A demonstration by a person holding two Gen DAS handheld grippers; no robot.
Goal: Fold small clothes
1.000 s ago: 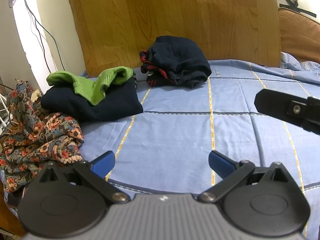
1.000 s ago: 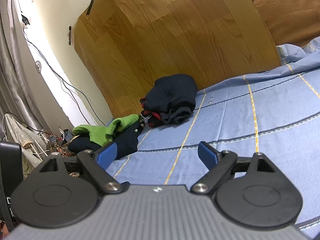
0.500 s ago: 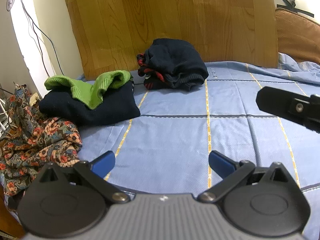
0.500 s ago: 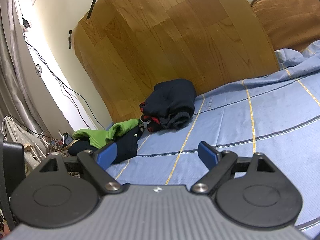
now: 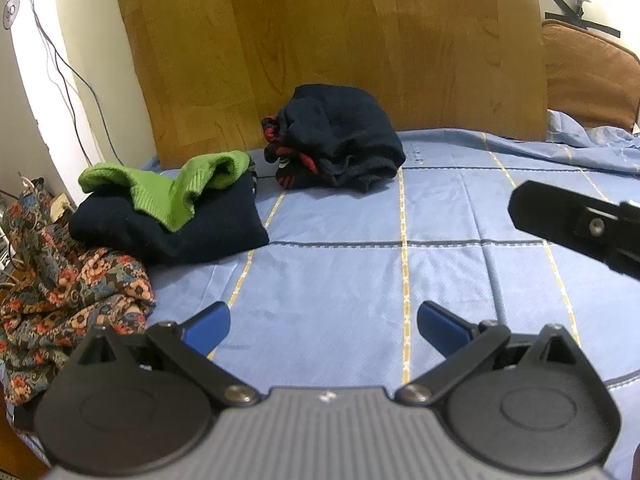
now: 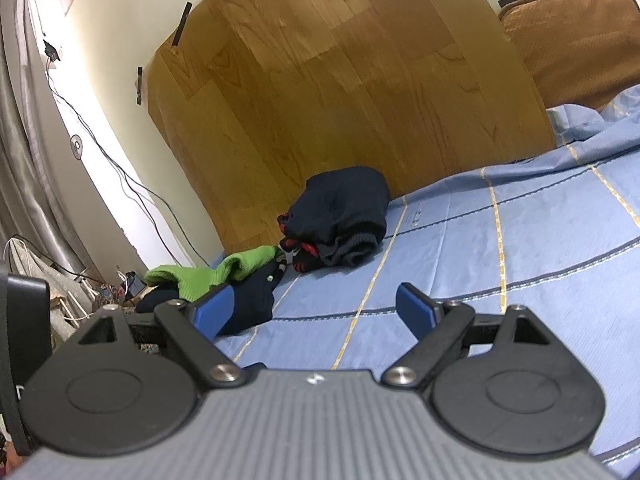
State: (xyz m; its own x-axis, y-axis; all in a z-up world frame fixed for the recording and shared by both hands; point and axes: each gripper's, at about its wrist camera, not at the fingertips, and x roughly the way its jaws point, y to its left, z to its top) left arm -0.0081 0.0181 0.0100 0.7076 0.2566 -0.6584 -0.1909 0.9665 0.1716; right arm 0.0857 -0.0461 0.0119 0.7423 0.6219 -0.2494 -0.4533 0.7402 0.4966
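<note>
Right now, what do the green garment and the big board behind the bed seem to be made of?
Green garment: probably knitted yarn, matte; ribbing shows along its edge. Board: wood-look planks with printed-looking grain, slight sheen; possibly laminate, not certain.

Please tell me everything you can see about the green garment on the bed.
The green garment looks like a bright green knit with a ribbed band along one edge. It is crumpled and loosely bunched, not folded flat. It lies on top of a folded navy garment at the left side of the blue bedspread, near the wooden board. One ribbed end hangs forward over the navy cloth. Neither gripper touches it. In the right wrist view it shows again, partly behind a blue fingertip.
</note>
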